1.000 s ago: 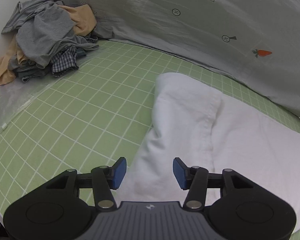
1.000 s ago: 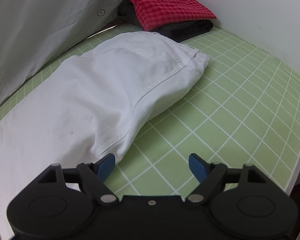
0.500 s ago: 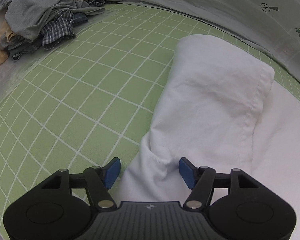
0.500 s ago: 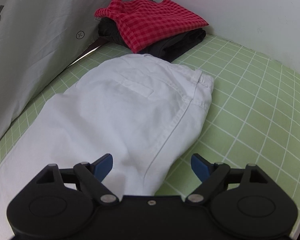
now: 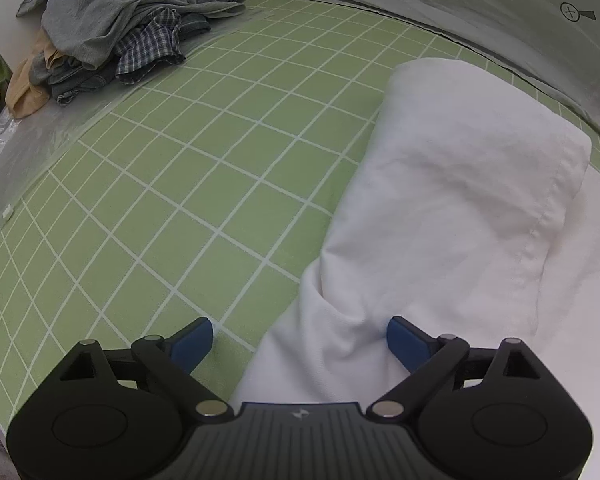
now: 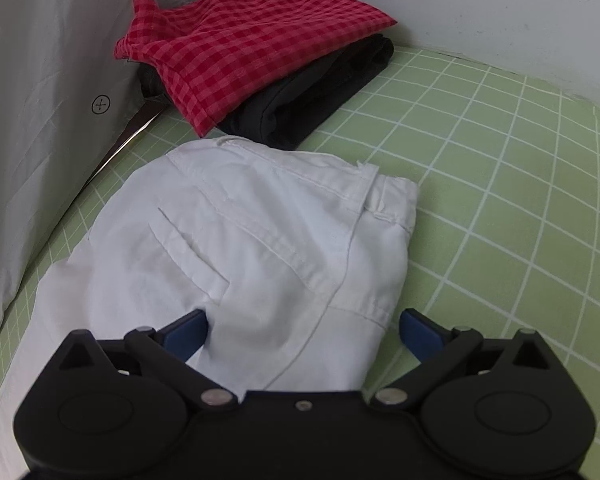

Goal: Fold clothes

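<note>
Left wrist view: the left gripper (image 5: 300, 334) is seen spread wide, blue pads on either side of the near edge of the white trousers (image 5: 452, 216). The right pad (image 5: 406, 340) is pressed against the white cloth; the left pad (image 5: 192, 340) is over bare green grid mat (image 5: 172, 184). Nothing is pinched. The trousers are folded over once, with the leg end lying on top of the lower layer, right of centre on the mat. An unsorted clothes pile (image 5: 112, 28) of grey, tan and plaid pieces is seen at the far left corner, well apart from the trousers. A grey printed sheet (image 5: 500, 12) is draped along the back.

Right wrist view: the right gripper (image 6: 302, 330) is also spread wide, straddling the waist end of the white trousers (image 6: 260, 248). The left pad (image 6: 188, 332) touches the cloth near the pocket slit; the right pad (image 6: 418, 332) sits just beside the cloth edge, over the mat (image 6: 500, 200). No grip is closed. A red checked garment (image 6: 236, 44) is stacked on a folded black garment (image 6: 320, 92) in the far corner, just beyond the waistband.
</note>
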`<state>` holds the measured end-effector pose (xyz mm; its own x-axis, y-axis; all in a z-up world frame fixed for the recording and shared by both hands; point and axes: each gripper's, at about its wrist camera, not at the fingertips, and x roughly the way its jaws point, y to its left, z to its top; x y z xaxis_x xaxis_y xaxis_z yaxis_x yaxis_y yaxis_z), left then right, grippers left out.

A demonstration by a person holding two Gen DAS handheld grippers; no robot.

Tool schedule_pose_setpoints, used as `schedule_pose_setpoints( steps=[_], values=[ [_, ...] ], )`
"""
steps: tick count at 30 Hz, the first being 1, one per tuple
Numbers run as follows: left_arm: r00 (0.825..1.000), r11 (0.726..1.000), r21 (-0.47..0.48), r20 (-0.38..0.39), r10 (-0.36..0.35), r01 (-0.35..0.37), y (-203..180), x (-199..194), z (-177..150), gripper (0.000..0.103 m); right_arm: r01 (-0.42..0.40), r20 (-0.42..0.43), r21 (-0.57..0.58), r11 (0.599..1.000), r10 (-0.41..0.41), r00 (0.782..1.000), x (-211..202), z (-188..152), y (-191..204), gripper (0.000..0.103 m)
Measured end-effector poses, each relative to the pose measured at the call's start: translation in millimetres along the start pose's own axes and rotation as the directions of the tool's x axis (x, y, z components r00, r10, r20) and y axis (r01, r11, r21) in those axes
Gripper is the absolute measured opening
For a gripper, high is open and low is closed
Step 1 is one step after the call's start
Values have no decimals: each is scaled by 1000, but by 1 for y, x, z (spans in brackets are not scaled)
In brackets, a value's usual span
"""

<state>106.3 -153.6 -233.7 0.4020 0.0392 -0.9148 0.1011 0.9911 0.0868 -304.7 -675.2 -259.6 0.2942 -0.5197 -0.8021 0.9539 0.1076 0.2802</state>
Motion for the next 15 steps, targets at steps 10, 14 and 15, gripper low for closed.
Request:
schedule_pose_setpoints(
  steps=[10, 14, 15],
  values=[
    [999, 998, -50, -18, 30, -31, 0, 1, 1, 100, -154, 26, -1, 988, 154, 988, 1, 7, -15, 94],
    [999, 997, -72, -32, 20, -23, 2, 2, 3, 100, -147, 39, -47, 988, 149, 988, -8, 9, -8, 53],
    [999, 996, -88, -40, 12, -15, 4, 3, 3, 100, -140, 53, -86, 986, 145, 988, -12, 8, -2, 46]
  ],
)
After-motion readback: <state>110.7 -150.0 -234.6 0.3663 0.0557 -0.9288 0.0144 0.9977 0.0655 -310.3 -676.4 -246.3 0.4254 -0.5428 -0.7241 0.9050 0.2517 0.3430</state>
